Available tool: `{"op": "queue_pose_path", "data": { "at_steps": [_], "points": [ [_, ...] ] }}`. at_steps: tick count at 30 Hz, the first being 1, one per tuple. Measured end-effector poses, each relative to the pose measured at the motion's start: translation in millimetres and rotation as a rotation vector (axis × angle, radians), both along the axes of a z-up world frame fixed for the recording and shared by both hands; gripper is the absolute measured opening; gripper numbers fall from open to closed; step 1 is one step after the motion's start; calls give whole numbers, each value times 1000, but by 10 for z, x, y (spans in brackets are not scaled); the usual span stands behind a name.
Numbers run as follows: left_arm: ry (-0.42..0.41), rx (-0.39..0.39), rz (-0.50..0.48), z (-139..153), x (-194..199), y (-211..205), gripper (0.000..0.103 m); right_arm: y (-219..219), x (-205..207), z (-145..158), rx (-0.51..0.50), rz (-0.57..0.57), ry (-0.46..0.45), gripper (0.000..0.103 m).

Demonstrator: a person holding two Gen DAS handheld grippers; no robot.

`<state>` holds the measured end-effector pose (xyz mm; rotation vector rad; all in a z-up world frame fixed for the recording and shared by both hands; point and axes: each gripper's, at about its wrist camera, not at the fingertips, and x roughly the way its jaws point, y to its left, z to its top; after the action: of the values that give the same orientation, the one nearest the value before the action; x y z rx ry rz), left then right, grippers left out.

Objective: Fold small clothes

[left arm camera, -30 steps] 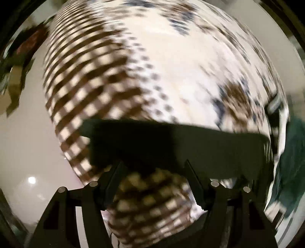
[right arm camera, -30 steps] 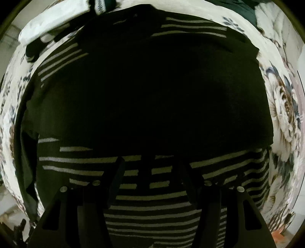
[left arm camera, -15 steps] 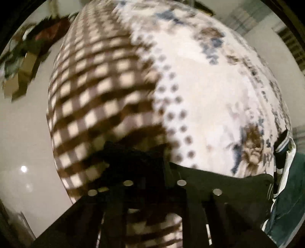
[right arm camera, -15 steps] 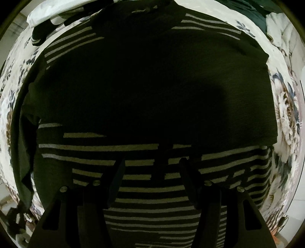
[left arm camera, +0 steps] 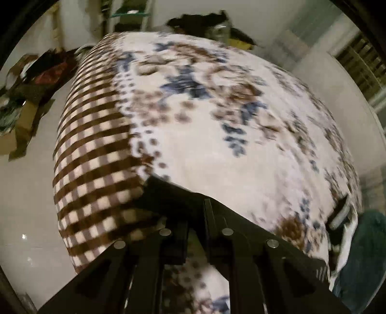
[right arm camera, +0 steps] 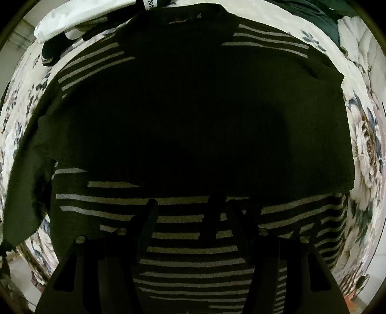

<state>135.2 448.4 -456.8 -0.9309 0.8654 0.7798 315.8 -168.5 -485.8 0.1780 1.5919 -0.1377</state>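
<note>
Item one: my left gripper [left arm camera: 196, 217], jaws drawn together on a dark edge of cloth [left arm camera: 168, 193] that crosses just ahead of the fingertips. From the left wrist view I cannot say for certain that this cloth belongs to the sweater, though it is equally dark.

Item two: my right gripper [right arm camera: 193, 217], pointing down onto the sweater, jaws standing partly apart with nothing between the pads; striped knit shows through the gap.

Item three: the dark sweater with pale stripes [right arm camera: 188, 120], the thing to be folded. It lies spread flat on the bed, its neckline at the far end from my right gripper, its striped lower part directly under that gripper. Stripes also show on both shoulders. A sleeve hangs off the sweater's left side.

Item four: the bed [left arm camera: 241, 149], covered by a floral blanket, white with blue and brown blooms; a brown-and-cream checked border runs along the edge to the left of my left gripper.

Item five: a dark green garment [right arm camera: 323, 17], beyond the sweater's right shoulder.

Item six: a white garment [right arm camera: 72, 17], beyond the sweater's left shoulder.

Item seven: pale tiled floor [left arm camera: 26, 193], beside the checked border.
</note>
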Motion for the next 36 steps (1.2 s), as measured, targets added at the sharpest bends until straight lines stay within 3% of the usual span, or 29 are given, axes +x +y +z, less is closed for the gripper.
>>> {"op": "queue_pose_path", "data": {
  "at_steps": [4, 6, 8, 12, 16, 19, 20, 22, 28, 33, 36],
  "points": [
    [-87, -152, 123, -251, -351, 169, 10, -11, 25, 16, 12, -1, -7, 61],
    [-126, -213, 154, -315, -505, 127, 24, -99, -45, -37, 14, -1, -7, 61],
    [-199, -296, 173, -416, -644, 18, 64, -144, -85, -126, 13, -4, -2, 61],
    [-276, -375, 211, -573, -687, -137, 66, -120, -62, -185, 7, -8, 13, 61],
    [-294, -400, 237, -731, -412, -72, 66, -24, -29, -166, -7, 7, 7, 61],
    [-286, -354, 241, -753, -175, 35, 64, 21, -9, -165, -25, 11, 4, 61],
    [-258, -323, 239, -738, -116, 62, 51, 17, 1, -163, -28, 1, 5, 61],
    [-171, -252, 195, -674, 55, 108, 6, -2, 13, -152, -31, -20, 5, 61],
    [-86, -14, 9, -147, 485, -99, 6, -142, 51, -39, -25, -85, -22, 61],
    [-145, 112, -212, 482, 1053, -638, 6, -421, 51, 97, -7, -173, -60, 61],
    [-189, 164, -428, 808, 1581, -1276, 6, -691, 12, 126, 6, -240, -78, 61]
  ]
}}
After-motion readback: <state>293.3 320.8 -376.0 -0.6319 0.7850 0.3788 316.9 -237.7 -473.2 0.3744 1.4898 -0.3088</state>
